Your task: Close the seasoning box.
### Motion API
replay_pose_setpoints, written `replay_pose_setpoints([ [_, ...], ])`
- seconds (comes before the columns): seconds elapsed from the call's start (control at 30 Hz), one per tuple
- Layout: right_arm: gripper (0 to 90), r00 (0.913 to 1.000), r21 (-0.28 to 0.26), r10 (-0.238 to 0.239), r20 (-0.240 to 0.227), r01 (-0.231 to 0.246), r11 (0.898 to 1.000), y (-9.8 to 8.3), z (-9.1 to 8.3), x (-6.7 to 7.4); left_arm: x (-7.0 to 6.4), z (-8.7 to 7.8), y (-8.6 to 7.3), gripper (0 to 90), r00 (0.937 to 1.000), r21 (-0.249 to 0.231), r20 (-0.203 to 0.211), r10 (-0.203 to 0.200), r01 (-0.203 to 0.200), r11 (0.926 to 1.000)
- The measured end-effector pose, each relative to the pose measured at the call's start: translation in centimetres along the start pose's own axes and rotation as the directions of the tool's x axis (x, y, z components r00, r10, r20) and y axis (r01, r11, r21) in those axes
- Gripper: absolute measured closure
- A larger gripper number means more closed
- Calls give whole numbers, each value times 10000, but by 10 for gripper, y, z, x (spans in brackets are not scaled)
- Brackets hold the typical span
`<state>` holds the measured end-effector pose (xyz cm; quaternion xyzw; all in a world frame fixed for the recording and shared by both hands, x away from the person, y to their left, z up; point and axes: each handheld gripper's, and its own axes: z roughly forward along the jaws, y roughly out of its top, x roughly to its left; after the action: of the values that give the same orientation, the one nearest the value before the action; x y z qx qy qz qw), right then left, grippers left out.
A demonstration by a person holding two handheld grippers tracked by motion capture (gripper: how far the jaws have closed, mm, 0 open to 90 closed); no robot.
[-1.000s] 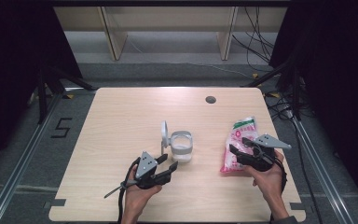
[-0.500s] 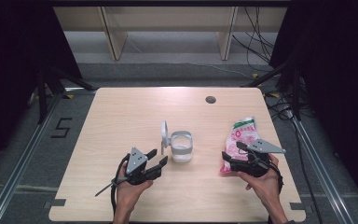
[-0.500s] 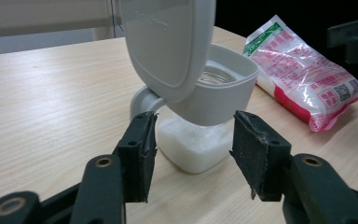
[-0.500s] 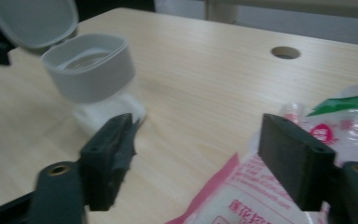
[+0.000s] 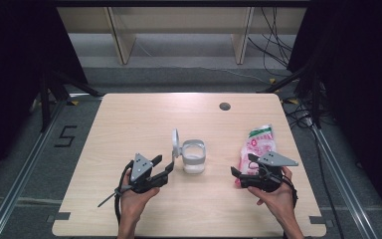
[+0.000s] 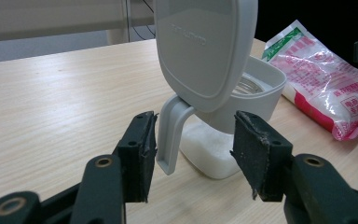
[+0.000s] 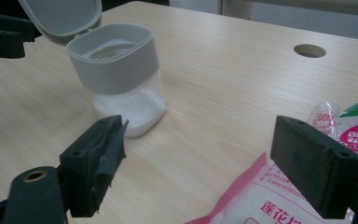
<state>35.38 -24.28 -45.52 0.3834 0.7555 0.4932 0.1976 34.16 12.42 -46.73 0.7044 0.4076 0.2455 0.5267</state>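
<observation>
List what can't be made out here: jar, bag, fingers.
- jar: fill level, high view, grey collar hides it; left gripper view, open lid covers the mouth.
- bag: print cut off by the bottom edge, right gripper view; too small in high view.
- right gripper: fingers merge with the bag, high view.

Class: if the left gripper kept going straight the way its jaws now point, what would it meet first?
Probably the grey handle of the clear plastic container with a grey flip-top lid: the left gripper has its open jaws aimed at it, one pad beside the handle, though depth is uncertain.
</observation>
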Motion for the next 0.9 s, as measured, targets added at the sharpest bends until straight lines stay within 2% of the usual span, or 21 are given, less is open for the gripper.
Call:
replay_pose_setpoints([
  [0.03,185,9999,100,151,2,-151,9998,-1,0,2,0,0,0,486,10000,15,-39,-70,70,10000],
  [0.07,187,10000,219,-60,-47,61,9997,0,-1,2,0,0,1,489,9998,-39,-72,-169,168,9999],
  [0.1,188,9998,167,142,-106,-140,9998,-1,0,5,1,1,2,496,10000,-42,-63,16,-16,10000],
  [0.13,191,9998,397,178,-129,-173,9991,-1,-2,7,2,1,2,501,9999,-16,-95,65,-65,10000],
  [0.17,194,9998,277,-116,-169,121,9995,-2,0,6,2,1,3,510,9998,-73,-97,158,-159,9998],
  [0.23,198,9998,406,-93,-188,100,9991,-4,0,10,3,0,4,575,9990,-102,-27,455,-456,9989],
  [0.27,202,9998,363,-1,-223,10,9993,-5,0,12,3,1,4,597,9988,-162,40,490,-489,9987],
  [0.3,206,9997,452,-155,-203,164,9988,-6,0,12,4,1,5,613,9988,-90,-28,498,-498,9987],
  [0.33,209,9997,513,16,-250,-4,9987,-7,0,14,5,2,5,658,9985,-98,-15,546,-546,9985],
  [0.37,209,9995,620,-229,-222,242,9978,-7,-1,13,5,3,5,681,9986,-150,-36,529,-529,9985],
  [0.4,209,9998,629,113,-186,-101,9980,-9,-1,16,5,4,6,709,9983,-163,-95,581,-583,9982],
  [0.43,209,9992,623,-207,-343,228,9978,-9,0,13,5,4,7,741,9977,-115,-202,653,-655,9978],
  [0.47,212,9994,727,-141,-310,164,9972,-9,-1,15,5,6,7,764,9979,-99,-226,606,-609,9981],
  [0.5,215,9994,626,-123,-326,143,9979,-10,0,16,5,7,8,779,9965,-70,-246,799,-801,9968],
  [0.53,219,9989,707,-336,-317,357,9969,-9,-1,16,7,9,9,795,9953,-122,-219,943,-946,9954],
  [0.67,222,9985,615,-317,-449,345,9975,-10,-2,19,9,14,12,867,9961,-242,-156,870,-874,9959],
  [0.7,221,9986,726,-413,-328,436,9964,-10,-3,19,9,14,12,883,9961,-272,-188,866,-871,9958],
  [0.77,222,9984,629,-352,-440,379,9973,-11,-2,21,9,14,13,889,9968,-286,-152,791,-795,9964],
  [0.8,222,9984,762,-425,-374,453,9961,-11,-3,22,10,15,13,891,9965,-310,-127,822,-825,9961],
  [0.83,222,9990,852,-217,-397,250,9961,-12,-3,24,9,15,14,891,9970,-250,-162,753,-757,9968],
  [0.9,226,9987,911,-229,-458,270,9955,-12,-3,26,9,17,15,891,9974,-355,-180,697,-703,9969],
])
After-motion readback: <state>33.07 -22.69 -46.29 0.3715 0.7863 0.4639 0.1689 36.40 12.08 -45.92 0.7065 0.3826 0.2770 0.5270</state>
